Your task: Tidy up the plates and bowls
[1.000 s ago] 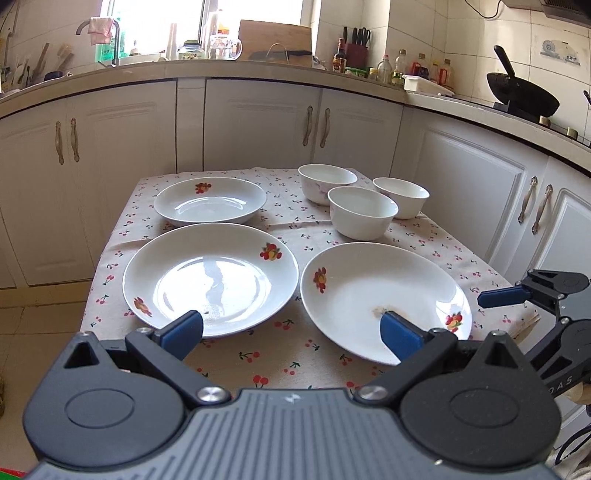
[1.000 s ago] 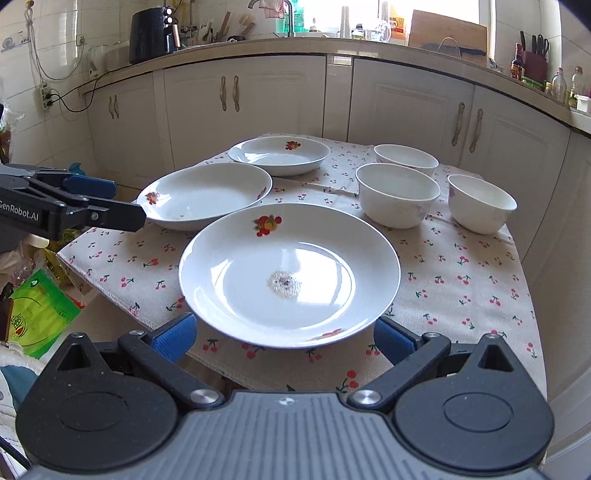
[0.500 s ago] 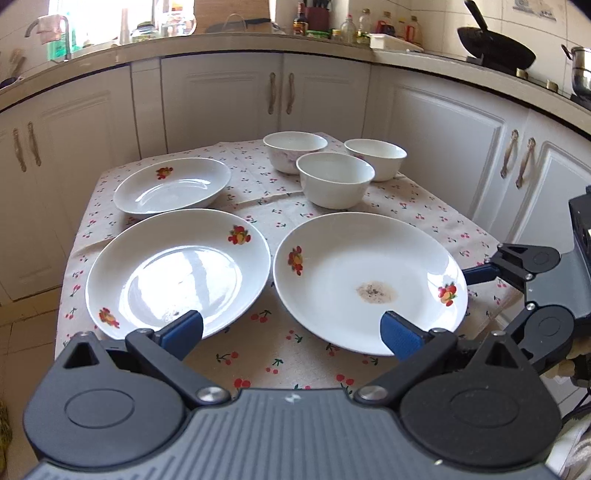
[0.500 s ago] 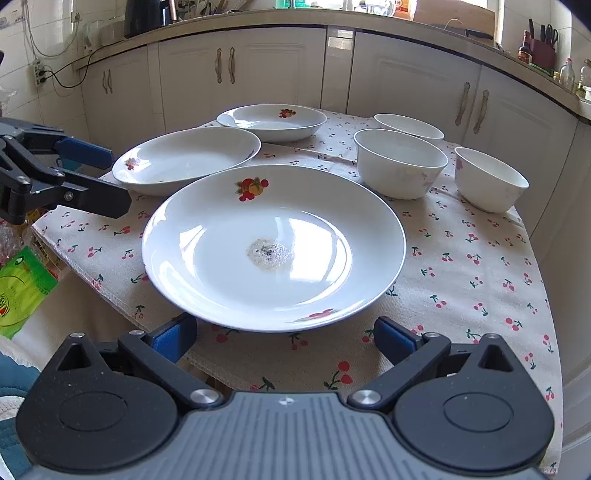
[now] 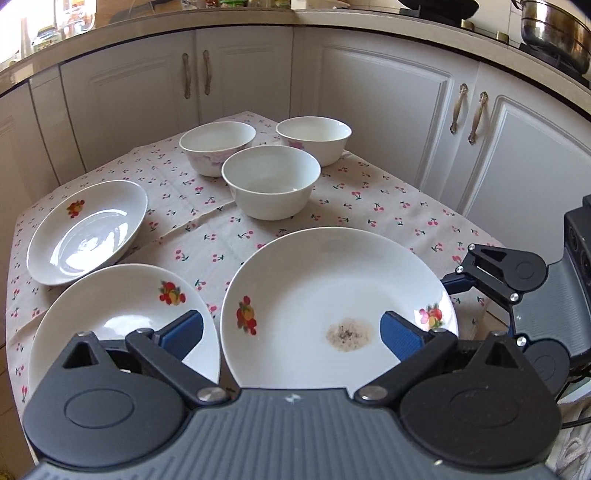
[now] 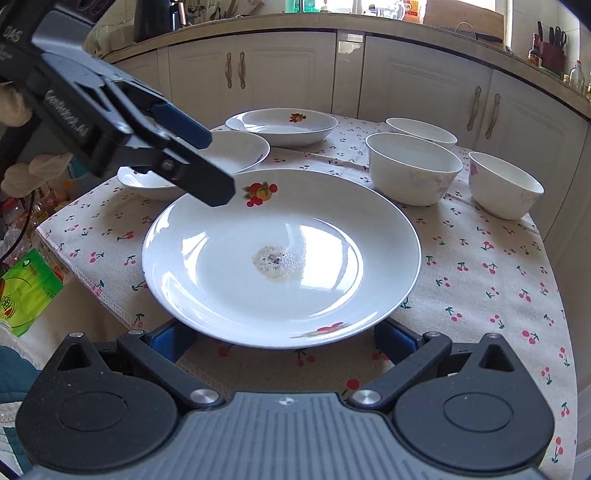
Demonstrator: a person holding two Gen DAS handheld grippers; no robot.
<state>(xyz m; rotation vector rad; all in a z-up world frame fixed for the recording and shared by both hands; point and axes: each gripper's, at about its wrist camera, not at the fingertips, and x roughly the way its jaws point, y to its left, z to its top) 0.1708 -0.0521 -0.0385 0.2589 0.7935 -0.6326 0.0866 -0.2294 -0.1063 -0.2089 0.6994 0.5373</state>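
A large white plate with a crumb stain (image 5: 332,306) (image 6: 280,254) lies at the near edge of the cherry-print table (image 5: 369,206). A second large plate (image 5: 110,325) lies to its left and a smaller deep plate (image 5: 88,232) (image 6: 284,123) behind that. Three white bowls (image 5: 271,181) (image 5: 218,147) (image 5: 314,138) stand at the back. My left gripper (image 5: 291,330) is open above the stained plate's left side. My right gripper (image 6: 280,339) is open, its fingers (image 6: 393,345) low at either side of the plate's near rim.
White cabinets (image 5: 388,110) surround the table closely at the back and right. A pot (image 5: 554,33) sits on the counter. A green packet (image 6: 26,291) and clutter lie on the floor left of the table. The left gripper (image 6: 177,162) crosses the right wrist view.
Both grippers have moved in towards the stained plate. The left swung right and forward over it; the right dropped lower, so the plate's near rim now lies between its fingers.
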